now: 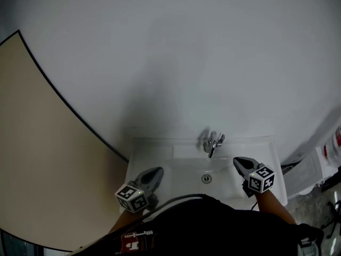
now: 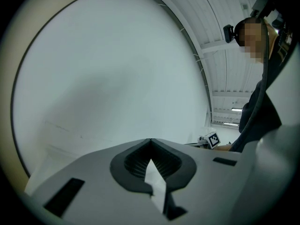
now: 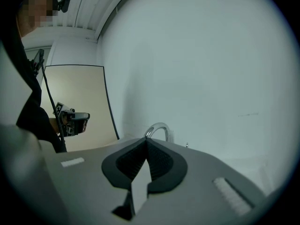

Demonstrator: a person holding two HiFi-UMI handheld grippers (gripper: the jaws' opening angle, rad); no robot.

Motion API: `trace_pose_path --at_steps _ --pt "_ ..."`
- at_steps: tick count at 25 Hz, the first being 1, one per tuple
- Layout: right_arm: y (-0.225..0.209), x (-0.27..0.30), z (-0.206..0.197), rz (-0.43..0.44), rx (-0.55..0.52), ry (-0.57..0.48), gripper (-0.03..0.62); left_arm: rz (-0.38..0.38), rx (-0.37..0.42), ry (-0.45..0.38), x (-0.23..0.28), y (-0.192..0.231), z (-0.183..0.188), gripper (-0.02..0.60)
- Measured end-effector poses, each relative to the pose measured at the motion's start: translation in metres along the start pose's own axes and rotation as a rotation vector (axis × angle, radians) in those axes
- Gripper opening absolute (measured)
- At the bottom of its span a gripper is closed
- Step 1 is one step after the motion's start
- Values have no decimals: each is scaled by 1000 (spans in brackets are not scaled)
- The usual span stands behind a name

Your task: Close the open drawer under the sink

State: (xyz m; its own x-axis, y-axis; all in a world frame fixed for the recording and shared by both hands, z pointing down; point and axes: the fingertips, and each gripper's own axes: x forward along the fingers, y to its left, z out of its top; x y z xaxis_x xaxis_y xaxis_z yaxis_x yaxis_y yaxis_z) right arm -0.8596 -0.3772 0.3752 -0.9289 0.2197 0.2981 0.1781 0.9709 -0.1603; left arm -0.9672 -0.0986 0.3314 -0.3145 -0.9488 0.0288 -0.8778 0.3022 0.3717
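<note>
The torso [image 1: 213,228] is blocking sight of the drawer while the left gripper [image 1: 155,173] and right gripper [image 1: 241,163] are hovering over the sink [image 1: 184,169], fingers [image 3: 159,161] shut and empty, presumably pending descent.

Left gripper [image 2: 150,141], fingers [image 2: 132,162] together, before white wall [image 2: 112,69]

Wall: plain white wall [image 1: 186,52], fills most of the head view; soft shadow near its middle.
Panel: beige panel [image 1: 37,143] with a dark edge, left of the wall.
Fixture: white sink [image 1: 146,148] set against the wall.
Floor: grey speckled floor [image 1: 314,211], lower right.
Ceiling: white ribbed ceiling [image 2: 220,64]; strip light [image 2: 234,110] lit.
</note>
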Motion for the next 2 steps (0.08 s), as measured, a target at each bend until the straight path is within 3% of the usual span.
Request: trace_pose_path --at_steps 2 --pt "1 -4 -2 -4 1 0 -2 -14 -23 -11 -1 -6 0 0"
